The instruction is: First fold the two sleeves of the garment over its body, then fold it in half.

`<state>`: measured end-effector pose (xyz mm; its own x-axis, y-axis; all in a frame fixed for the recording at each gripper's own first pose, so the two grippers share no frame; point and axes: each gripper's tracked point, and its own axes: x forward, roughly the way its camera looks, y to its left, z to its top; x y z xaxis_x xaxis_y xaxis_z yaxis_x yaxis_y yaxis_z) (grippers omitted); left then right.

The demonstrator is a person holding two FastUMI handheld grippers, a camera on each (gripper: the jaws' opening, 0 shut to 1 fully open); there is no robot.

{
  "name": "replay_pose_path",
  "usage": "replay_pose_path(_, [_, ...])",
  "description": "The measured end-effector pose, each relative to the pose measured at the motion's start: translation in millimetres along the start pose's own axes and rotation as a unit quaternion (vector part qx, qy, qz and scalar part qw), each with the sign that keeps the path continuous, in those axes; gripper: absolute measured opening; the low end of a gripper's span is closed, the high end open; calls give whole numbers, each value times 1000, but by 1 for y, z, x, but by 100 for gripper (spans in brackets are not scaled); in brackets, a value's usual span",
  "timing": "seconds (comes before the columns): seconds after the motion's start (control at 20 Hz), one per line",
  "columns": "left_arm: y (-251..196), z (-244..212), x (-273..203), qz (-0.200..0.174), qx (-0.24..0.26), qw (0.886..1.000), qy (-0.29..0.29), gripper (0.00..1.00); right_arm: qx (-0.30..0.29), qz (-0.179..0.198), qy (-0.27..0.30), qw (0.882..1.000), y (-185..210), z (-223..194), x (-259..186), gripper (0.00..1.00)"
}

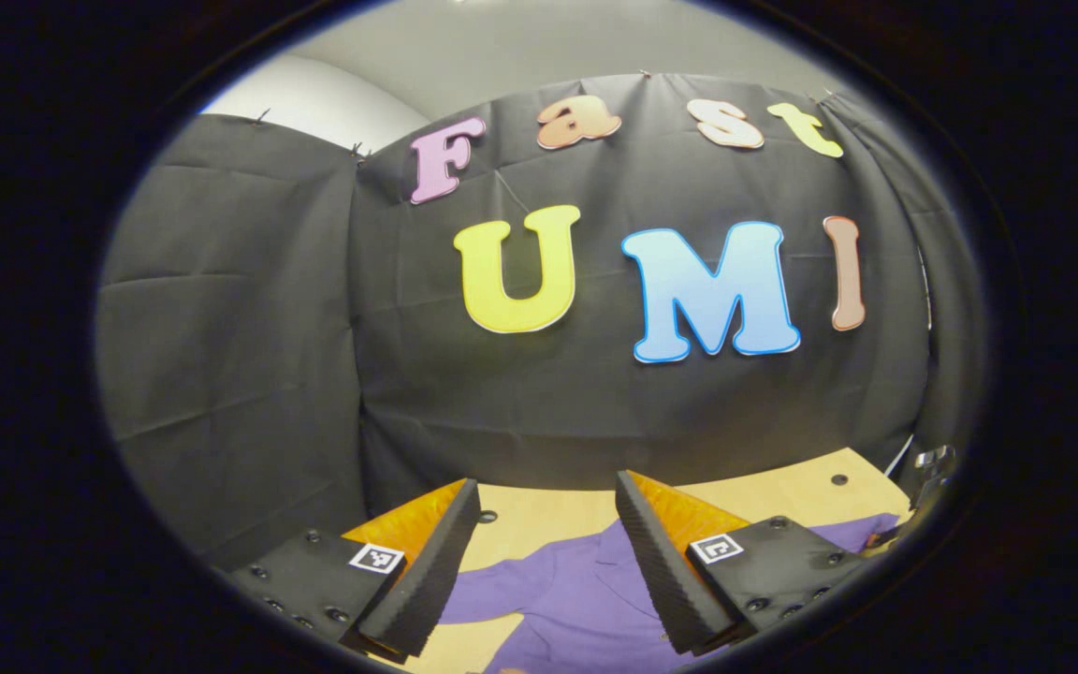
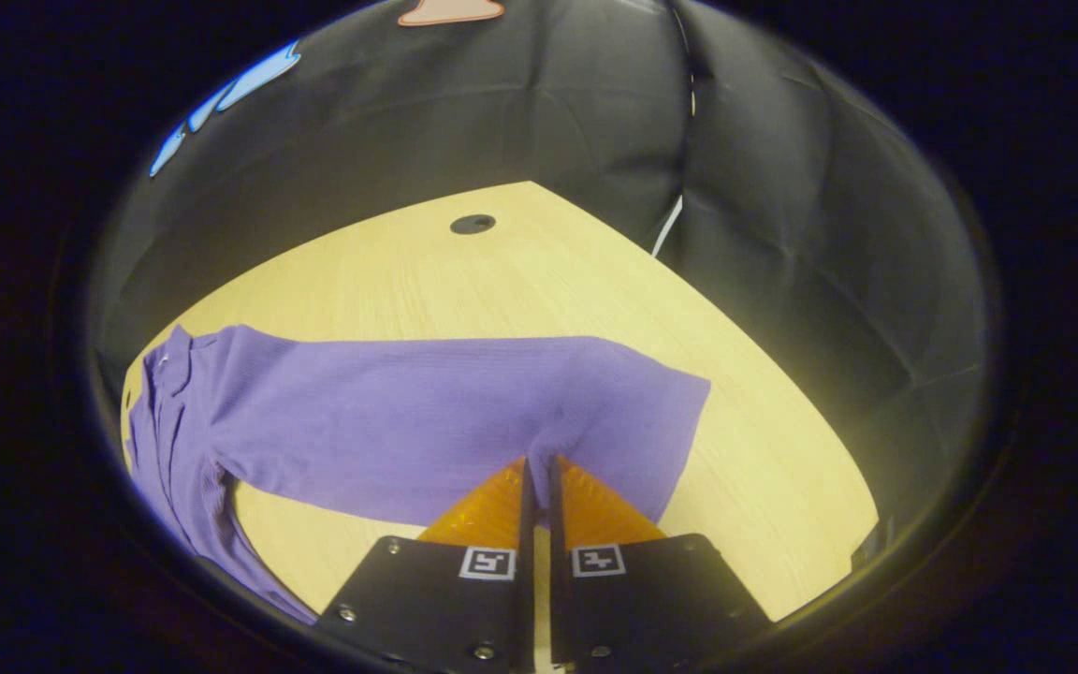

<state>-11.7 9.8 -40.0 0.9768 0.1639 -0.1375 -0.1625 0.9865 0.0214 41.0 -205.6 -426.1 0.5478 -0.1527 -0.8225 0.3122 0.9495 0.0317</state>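
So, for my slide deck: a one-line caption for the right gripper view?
Right gripper pinches the purple sleeve lying flat on the wooden table.

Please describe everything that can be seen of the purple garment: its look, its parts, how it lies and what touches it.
The purple garment looks like a finely ribbed knit top. It lies flat on the light wooden table, not yet folded. In the right gripper view one long sleeve stretches out sideways from the body, and the right claw is closed on the sleeve's lower edge near the cuff, puckering the cloth there. In the left gripper view the collar area lies below the open left claw, which does not appear to touch it.
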Motion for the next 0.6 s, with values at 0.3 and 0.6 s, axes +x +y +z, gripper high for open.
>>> replay_pose_path(0.3, [8,-8,1,3,0,1000,6,100,-5,17,-13,1000,24,23,-13,1])
replay_pose_path(0.6, [26,-18,6,4,-8,1000,13,100,-23,95,-56,994,119,55,-48,2])
